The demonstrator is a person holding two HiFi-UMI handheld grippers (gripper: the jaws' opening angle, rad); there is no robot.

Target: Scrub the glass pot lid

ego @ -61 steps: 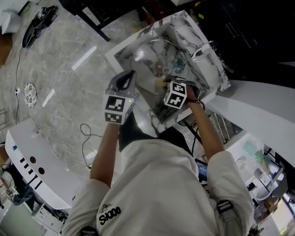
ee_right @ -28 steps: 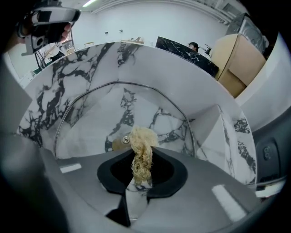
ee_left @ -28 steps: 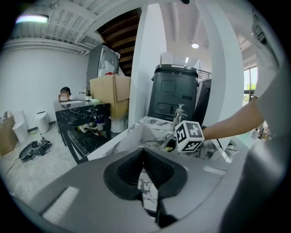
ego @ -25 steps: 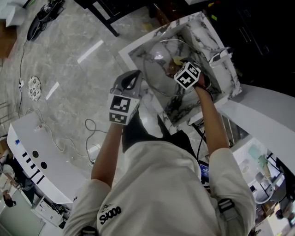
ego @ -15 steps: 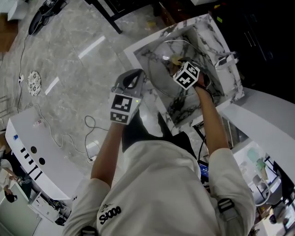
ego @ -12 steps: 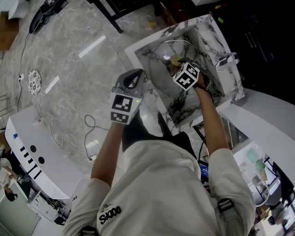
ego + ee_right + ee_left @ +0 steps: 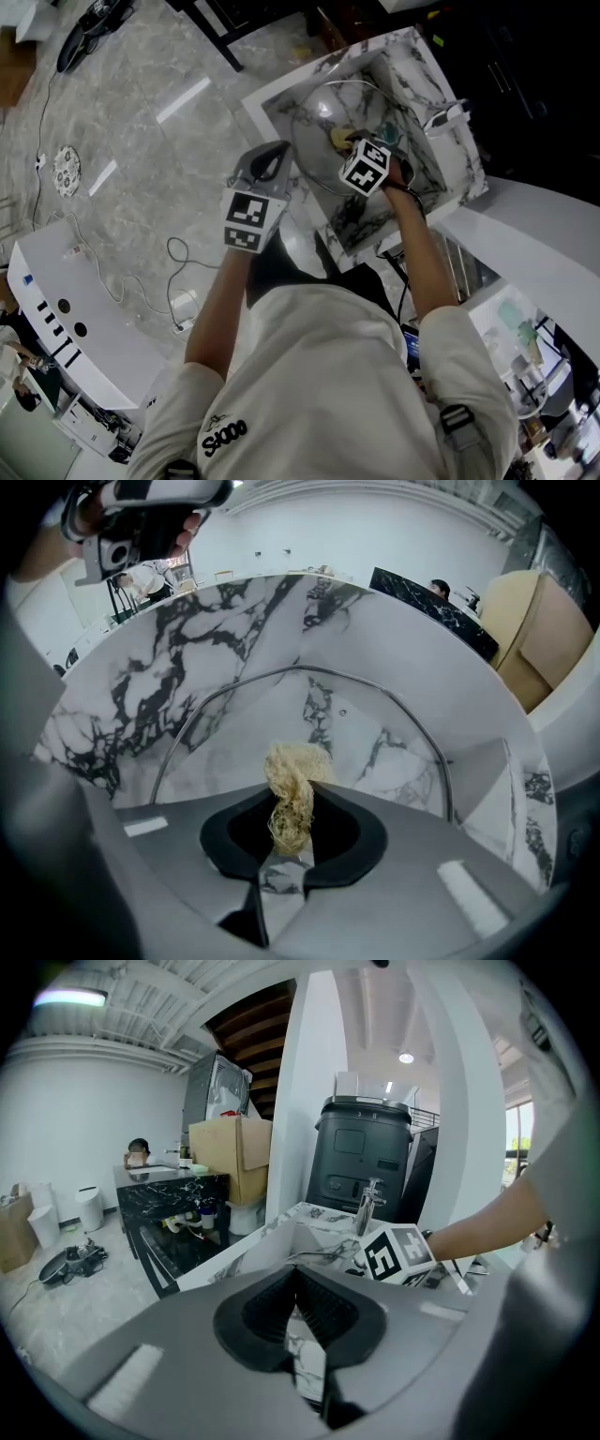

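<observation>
The glass pot lid (image 7: 317, 141) leans tilted inside the marble sink (image 7: 281, 89); its metal rim arcs across the right gripper view (image 7: 375, 742). My right gripper (image 7: 345, 142) is shut on a yellowish loofah scrubber (image 7: 292, 780), whose tuft (image 7: 338, 137) presses against the glass. My left gripper (image 7: 272, 157) hovers at the sink's left rim, just beside the lid's edge, jaws shut with nothing visible between the pads (image 7: 295, 1279). From the left gripper view I see the right gripper's marker cube (image 7: 394, 1252) over the sink.
A faucet (image 7: 441, 114) stands at the sink's right side, also in the left gripper view (image 7: 367, 1206). The sink's marble walls (image 7: 187, 658) close in around the lid. Cables lie on the floor (image 7: 178, 253) to the left; a white counter (image 7: 534, 216) runs right.
The right gripper with the scrubber has slid a little down and left across the lid. The left gripper has barely moved.
</observation>
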